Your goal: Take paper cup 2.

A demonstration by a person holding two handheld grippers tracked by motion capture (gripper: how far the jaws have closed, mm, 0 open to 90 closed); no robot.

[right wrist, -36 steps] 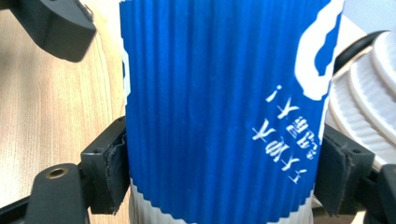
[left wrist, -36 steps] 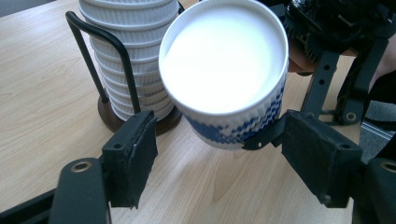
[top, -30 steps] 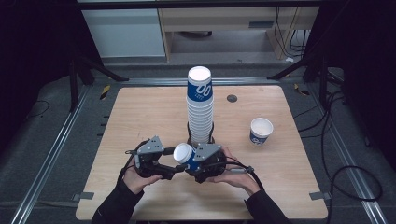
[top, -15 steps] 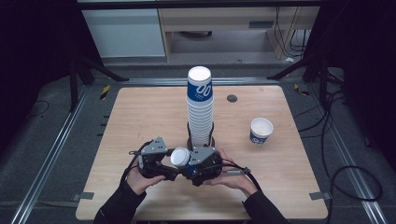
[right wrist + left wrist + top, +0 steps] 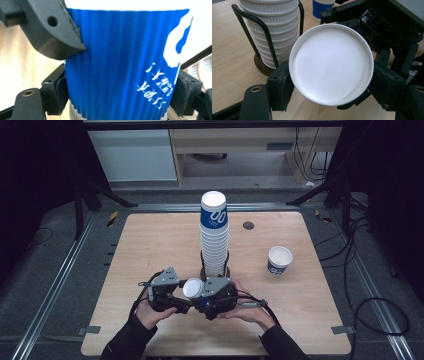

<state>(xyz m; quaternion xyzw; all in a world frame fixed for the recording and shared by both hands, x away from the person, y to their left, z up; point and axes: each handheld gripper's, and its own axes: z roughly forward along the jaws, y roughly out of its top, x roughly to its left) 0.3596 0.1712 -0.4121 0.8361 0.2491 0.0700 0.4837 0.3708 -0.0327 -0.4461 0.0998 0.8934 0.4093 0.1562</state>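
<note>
**cupnerd:** So the blue ribbed paper cup (image 5: 193, 288) is up off the table (image 5: 150, 240), lying on its side between the two hands, just in front of the tall stack of cups (image 5: 214, 237) in its black wire holder (image 5: 265, 37). The left hand-held gripper (image 5: 172, 292) has its jaws on either side of the cup's white base, and they've just been closing in, pads right against it in the left gripper view. The right hand-held gripper (image 5: 212, 297) straddles the ribbed wall, and its jaws have just been opening a little. Its pads look right at the sleeve, but I honestly can't tell if they're pressing.

**benchrat:** How's a cup like that going to handle?

**cupnerd:** Super light and easy to crush, I'd guess. The wall is thin paper, so a hard pinch mid-body would likely dent it. The corrugated sleeve should give decent friction though, not slippery. The base ring and the rolled rim are the stiff bits, so I'd take hold there, gently. The lone cup (image 5: 279, 259) standing at the right is well apart from it all.
</note>
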